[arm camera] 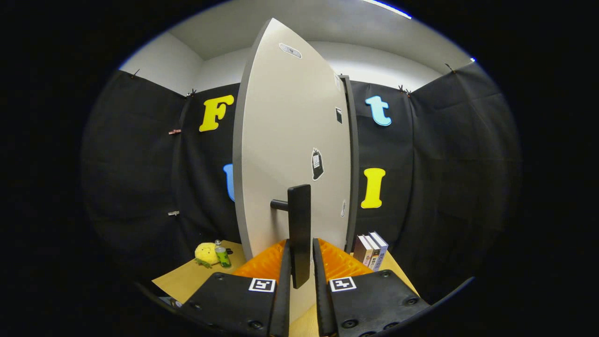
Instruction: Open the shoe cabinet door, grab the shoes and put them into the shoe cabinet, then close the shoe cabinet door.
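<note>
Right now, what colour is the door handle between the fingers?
Black. The handle stands out clearly against the pale grey door in the gripper view, with the tool closed on it.

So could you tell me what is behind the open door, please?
The door, its handle between the gripper fingers, hides the cabinet interior. Beside it show books and a toy.

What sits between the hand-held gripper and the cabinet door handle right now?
Nothing visible. The door handle already stands between the fingers of the hand-held gripper, which flank it closely on both sides; contact itself can't be confirmed. The shoe cabinet door is just beyond it, swung partly open.
</note>
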Demonstrator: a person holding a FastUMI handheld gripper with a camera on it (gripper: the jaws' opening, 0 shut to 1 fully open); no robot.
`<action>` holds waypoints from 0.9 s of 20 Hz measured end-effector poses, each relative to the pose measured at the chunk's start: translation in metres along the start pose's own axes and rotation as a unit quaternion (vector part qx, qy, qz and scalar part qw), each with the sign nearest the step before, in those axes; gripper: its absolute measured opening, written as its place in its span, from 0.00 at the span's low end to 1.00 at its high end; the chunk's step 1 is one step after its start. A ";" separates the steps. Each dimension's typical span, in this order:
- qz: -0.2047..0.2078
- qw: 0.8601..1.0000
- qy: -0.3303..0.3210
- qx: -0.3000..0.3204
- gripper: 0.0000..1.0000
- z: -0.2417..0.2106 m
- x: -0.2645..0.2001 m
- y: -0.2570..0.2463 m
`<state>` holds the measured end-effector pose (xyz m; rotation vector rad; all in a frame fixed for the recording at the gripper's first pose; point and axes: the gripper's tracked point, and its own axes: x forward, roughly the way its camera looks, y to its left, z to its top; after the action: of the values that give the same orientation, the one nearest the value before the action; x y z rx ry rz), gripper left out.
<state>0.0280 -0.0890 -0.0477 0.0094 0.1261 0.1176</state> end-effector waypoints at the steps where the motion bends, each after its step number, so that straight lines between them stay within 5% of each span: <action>1: -0.005 1.000 -0.001 0.002 0.27 0.002 0.000 -0.005; 18: -0.089 0.996 -0.025 0.020 0.22 0.010 -0.020 -0.098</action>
<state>0.0212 -0.1891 -0.0365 0.0403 0.0784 -0.0630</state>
